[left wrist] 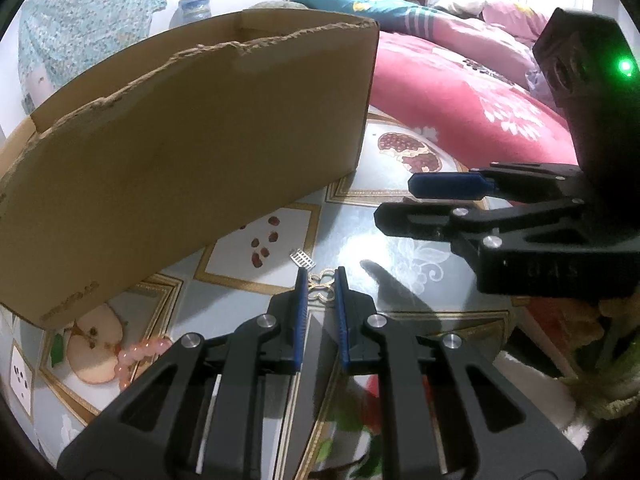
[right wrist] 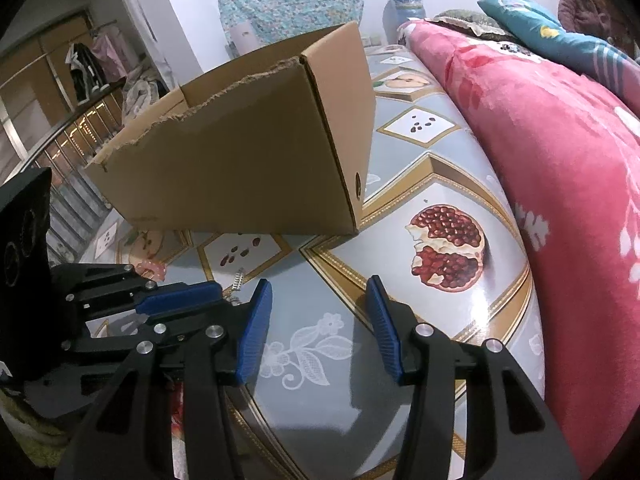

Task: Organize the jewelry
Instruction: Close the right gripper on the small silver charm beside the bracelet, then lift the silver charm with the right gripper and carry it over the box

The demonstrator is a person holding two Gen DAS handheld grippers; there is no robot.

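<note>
Gold openwork brooch (left wrist: 322,289) on the patterned tablecloth (left wrist: 352,236), pinched between narrow-set left gripper (left wrist: 321,280) pads. Hidden from right wrist view behind that gripper. Right gripper (right wrist: 320,292) half open, empty. Pink bead bracelet (left wrist: 138,354) partly cut off. Cardboard box (left wrist: 192,152) behind.

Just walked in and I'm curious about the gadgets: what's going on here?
A person is tidying jewelry with two handheld grippers. The left gripper has closed on a small gold openwork piece lying on the patterned tablecloth, beside a cardboard box. The right gripper hovers open and empty nearby. A pink bead bracelet and a small silver piece lie loose.
</note>
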